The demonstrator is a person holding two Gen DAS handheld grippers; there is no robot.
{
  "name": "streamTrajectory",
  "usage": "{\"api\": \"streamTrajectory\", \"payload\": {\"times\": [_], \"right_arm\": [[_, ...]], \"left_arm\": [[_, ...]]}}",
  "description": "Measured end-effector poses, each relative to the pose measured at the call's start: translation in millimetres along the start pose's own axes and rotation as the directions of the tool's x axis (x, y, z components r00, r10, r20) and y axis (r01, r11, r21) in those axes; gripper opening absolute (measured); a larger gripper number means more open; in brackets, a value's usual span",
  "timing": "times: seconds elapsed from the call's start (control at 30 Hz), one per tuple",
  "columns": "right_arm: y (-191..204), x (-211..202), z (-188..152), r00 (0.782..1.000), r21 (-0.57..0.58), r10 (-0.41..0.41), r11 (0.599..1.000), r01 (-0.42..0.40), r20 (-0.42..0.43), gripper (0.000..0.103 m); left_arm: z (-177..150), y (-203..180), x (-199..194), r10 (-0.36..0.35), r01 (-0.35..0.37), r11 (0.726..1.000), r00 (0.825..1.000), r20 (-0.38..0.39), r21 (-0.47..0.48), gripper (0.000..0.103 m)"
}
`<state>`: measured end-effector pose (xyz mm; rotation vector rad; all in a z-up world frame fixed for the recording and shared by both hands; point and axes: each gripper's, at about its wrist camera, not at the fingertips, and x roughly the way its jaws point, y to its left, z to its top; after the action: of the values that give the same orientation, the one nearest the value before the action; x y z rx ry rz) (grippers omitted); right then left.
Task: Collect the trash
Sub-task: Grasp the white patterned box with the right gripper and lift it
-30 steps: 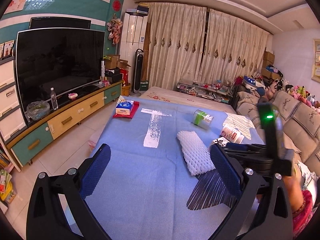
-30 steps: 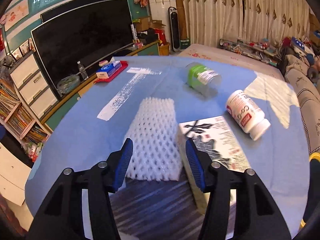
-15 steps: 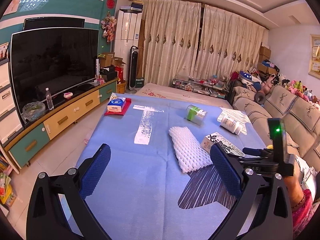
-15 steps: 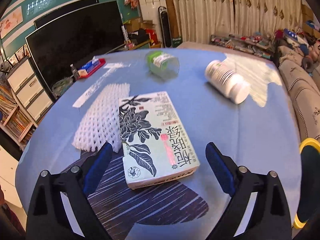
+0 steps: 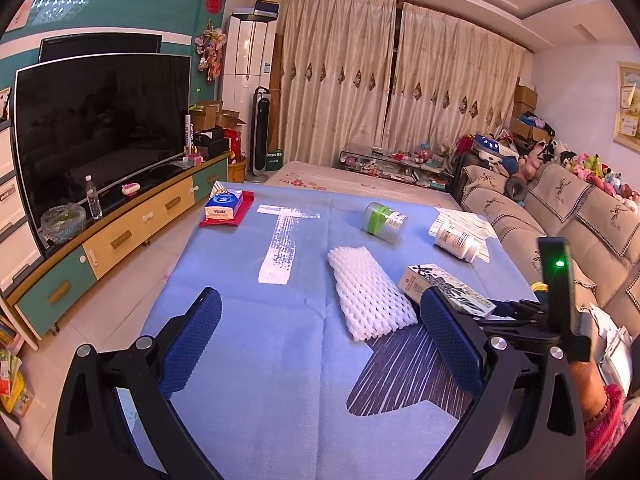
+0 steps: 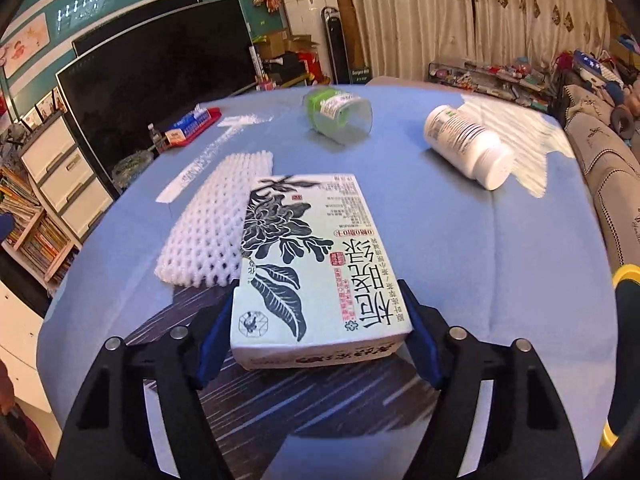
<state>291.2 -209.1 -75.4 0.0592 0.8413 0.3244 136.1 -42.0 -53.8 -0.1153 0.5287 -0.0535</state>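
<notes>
Near-left desk cloth lay bare. Foam net touched the carton's left side; its right side stood clear.

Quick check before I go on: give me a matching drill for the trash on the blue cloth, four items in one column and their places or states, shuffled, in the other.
Items:
1. Tea carton
2. Foam net
3. White bottle
4. Green-banded jar

Places or states:
A. On its side at the far middle of the cloth
B. Lying flat just left of the carton
C. Between the right tongs, which are closing on it
D. On its side, cap toward the camera, by the sunlit patch

Pairs: 1-C, 2-B, 3-D, 4-A
</notes>
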Motion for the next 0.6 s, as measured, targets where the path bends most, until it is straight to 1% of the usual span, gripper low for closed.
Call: {"api": "streamTrajectory", "payload": {"times": [0.13, 0.3, 0.47, 0.6], "right_arm": [[-8, -31, -12, 0.999, 0.053, 0.025, 0.998, -0.027, 0.048, 0.069], [-22, -63, -26, 0.995, 0.101, 0.024, 0.994, -0.034, 0.096, 0.069], [-41, -93, -39, 0.989, 0.141, -0.012, 0.99, -0.009, 0.148, 0.069], [-66, -109, -48, 0.98, 0.188, -0.083, 0.981, 0.048, 0.182, 0.069]], "left_arm": [[0, -4, 2, -0.004, 0.004, 1.0, 1.0, -0.009, 0.01, 0.098], [-1, -14, 6, -0.016, 0.017, 0.999, 1.0, -0.024, 0.036, 0.098], [-1, -27, 12, -0.025, 0.027, 0.998, 0.999, -0.036, 0.06, 0.098], [-2, -40, 17, -0.031, 0.035, 0.996, 0.998, -0.049, 0.082, 0.098]]}}
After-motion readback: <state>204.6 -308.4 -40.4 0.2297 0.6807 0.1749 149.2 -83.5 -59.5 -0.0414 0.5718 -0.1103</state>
